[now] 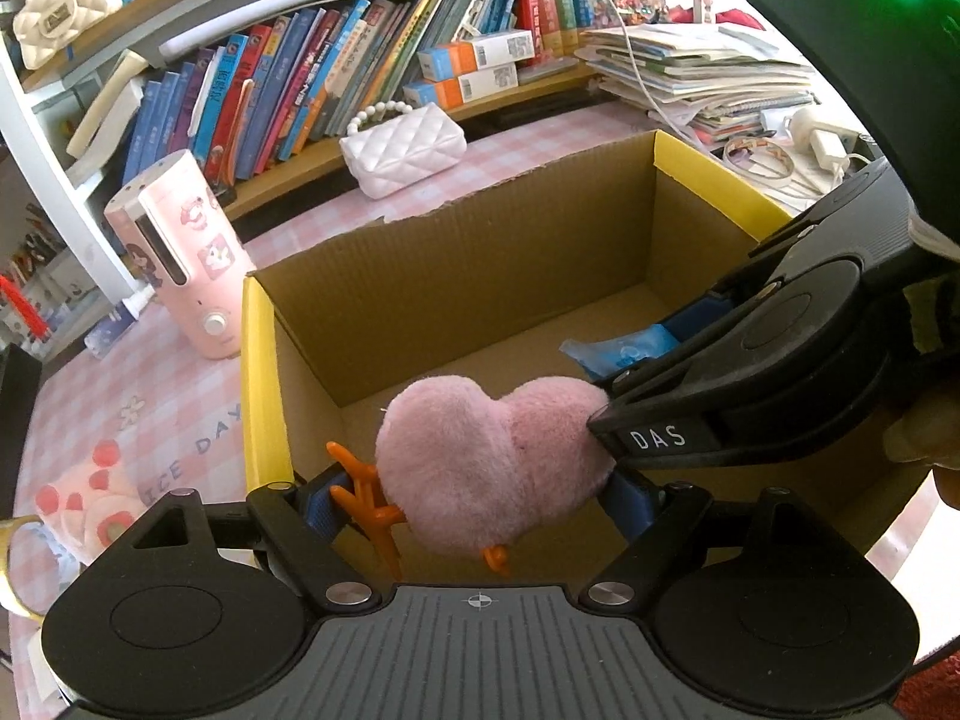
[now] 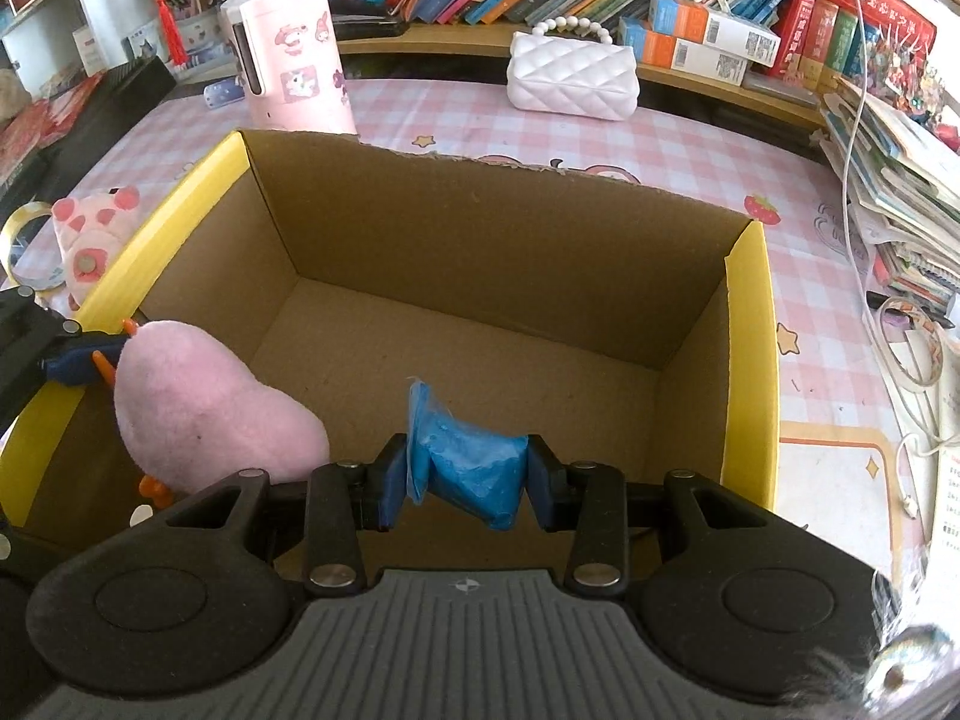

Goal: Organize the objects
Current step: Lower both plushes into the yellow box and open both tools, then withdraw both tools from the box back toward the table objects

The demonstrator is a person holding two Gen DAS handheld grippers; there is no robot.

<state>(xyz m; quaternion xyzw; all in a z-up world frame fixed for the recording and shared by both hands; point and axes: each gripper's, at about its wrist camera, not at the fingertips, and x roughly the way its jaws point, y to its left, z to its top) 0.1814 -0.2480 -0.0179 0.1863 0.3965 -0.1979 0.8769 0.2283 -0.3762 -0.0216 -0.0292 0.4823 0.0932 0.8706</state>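
My left gripper (image 1: 480, 495) stands wide, its blue pads clamped on a pink heart-shaped plush (image 1: 489, 462) with orange legs, I think a bird. My right gripper (image 2: 468, 474) is narrow, pinching a blue plastic packet (image 2: 465, 459). Both hang over the near end of the open cardboard box (image 2: 480, 228).

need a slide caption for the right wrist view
Right gripper holds a blue packet over the empty cardboard box; beside it the left gripper holds a pink plush heart.
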